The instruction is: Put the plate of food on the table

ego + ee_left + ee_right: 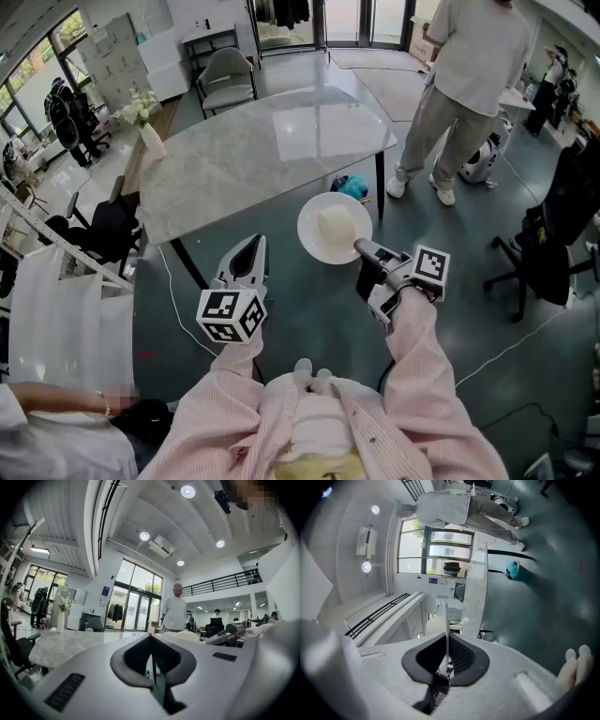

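A white plate (328, 246) with a pale lump of food (335, 225) hangs over the dark floor, just off the near right edge of the marble table (253, 155). My right gripper (362, 248) is shut on the plate's near right rim. In the right gripper view the rim (447, 620) runs edge-on between the pads of that gripper (446, 641), with the food (434, 626) to its left. My left gripper (249, 255) is shut on nothing, left of the plate and apart from it. In the left gripper view its pads (152, 658) meet, and the food (187, 635) shows beyond them.
A person (473, 75) stands beyond the table's right corner. A vase of flowers (148, 131) stands on the table's left end and a grey chair (225, 80) behind it. A blue bundle (352, 186) lies on the floor by the table leg. Office chairs (548, 248) stand right and left.
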The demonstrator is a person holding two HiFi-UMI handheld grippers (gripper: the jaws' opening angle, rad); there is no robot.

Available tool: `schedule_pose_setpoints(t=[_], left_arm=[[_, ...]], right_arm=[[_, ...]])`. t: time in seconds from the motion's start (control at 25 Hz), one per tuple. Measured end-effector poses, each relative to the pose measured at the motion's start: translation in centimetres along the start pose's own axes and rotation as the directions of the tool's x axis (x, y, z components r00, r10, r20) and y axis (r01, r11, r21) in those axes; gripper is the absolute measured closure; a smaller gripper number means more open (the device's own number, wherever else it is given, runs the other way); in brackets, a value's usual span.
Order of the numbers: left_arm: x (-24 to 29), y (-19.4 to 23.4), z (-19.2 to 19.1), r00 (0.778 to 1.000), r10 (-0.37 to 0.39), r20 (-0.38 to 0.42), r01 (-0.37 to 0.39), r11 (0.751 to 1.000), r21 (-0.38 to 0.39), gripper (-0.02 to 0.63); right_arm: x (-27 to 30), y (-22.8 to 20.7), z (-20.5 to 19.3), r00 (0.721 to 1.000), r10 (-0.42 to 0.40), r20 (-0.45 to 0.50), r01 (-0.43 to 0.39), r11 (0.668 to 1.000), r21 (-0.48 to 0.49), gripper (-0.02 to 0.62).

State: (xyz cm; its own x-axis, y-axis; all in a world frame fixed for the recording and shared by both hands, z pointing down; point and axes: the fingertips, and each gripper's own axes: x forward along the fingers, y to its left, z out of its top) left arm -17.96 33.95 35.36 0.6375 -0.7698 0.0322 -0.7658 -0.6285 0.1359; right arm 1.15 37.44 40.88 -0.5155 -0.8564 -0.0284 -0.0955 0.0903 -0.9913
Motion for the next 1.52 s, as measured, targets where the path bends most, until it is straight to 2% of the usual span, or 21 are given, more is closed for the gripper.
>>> schedule_pose_setpoints(t=[0.44,0.8,1.08,1.52], left_arm=[[-0.4,-0.3,-0.6,1.0,0.012,-0.009,-0.012,1.0,-0.008,0.614],[0.0,0.2,-2.0,0.998,0.052,-0.023,-0.052,0.998,-0.039,0.614],[5.1,1.7,-2.2,0.998,0.062,-0.032,-0.064,0.997,-0.047,0.614],[17.2,8.5,-2.2,0.997,0.051,-0.06,-0.056,0.996,-0.075,0.614]], right_arm=[[-0.1,-0.1,-0.2,1.0,0.0,-0.023,-0.001,1.0,-0.028,0.58],[0.5,-1.4,0.9,0.999,0.002,-0.038,-0.002,1.0,0.003,0.58],[3.4,-2.8,5.0,0.999,-0.004,-0.039,0.005,1.0,0.025,0.58],[13.5,-5.5,13.0,0.999,-0.015,-0.034,0.017,0.998,0.061,0.58]])
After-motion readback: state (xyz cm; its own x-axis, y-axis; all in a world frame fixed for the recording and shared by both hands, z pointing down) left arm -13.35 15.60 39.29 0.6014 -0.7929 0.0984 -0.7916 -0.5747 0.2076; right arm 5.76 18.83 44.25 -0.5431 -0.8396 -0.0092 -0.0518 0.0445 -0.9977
